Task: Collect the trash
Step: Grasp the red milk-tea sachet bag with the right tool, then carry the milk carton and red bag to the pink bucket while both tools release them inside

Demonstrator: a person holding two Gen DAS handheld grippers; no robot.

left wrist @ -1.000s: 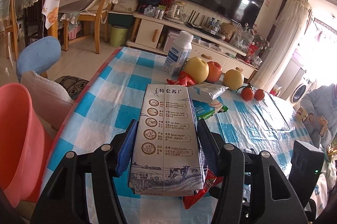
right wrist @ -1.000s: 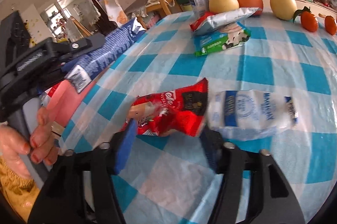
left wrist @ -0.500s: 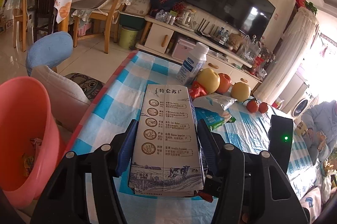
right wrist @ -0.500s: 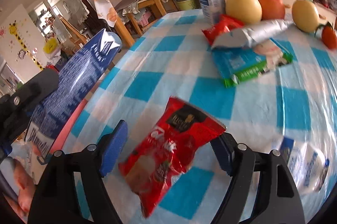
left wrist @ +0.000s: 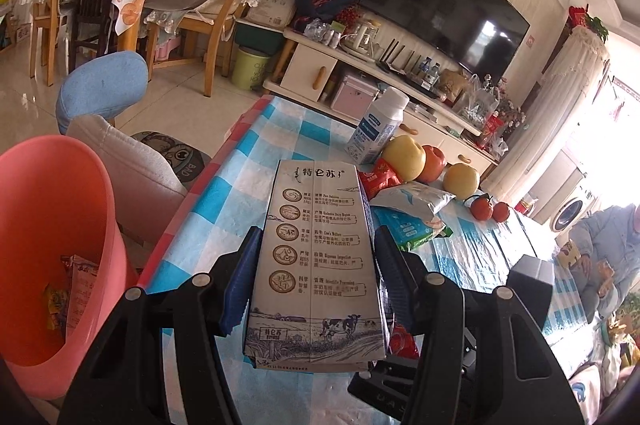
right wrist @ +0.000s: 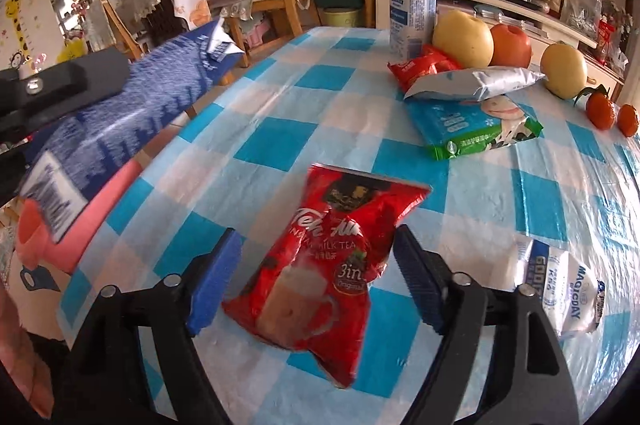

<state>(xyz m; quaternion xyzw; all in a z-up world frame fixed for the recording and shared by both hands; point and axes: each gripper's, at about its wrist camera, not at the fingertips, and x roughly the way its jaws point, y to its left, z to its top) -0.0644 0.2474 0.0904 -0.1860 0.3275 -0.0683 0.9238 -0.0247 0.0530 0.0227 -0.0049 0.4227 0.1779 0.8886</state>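
Bright daylight throughout; strong overexposed glare from window at right edge of left wrist view. Glossy blue-and-white checked plastic cloth on worktop point(right wrist: 460, 161) shows sheen. Black flat television screen point(left wrist: 444, 5) reflects window. Blue milk carton point(right wrist: 120, 113) motion-blurred. Fisheye bending, dark vignette corners.

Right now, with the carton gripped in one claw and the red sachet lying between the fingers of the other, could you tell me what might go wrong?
1. The right claw is open around the red tea sachet; the flat, slippery pack could slide out as it closes.
2. The left claw holds the milk carton over the table, not the pink bin; releasing now would miss.
3. The white wrapper beside the sachet could get swept aside.
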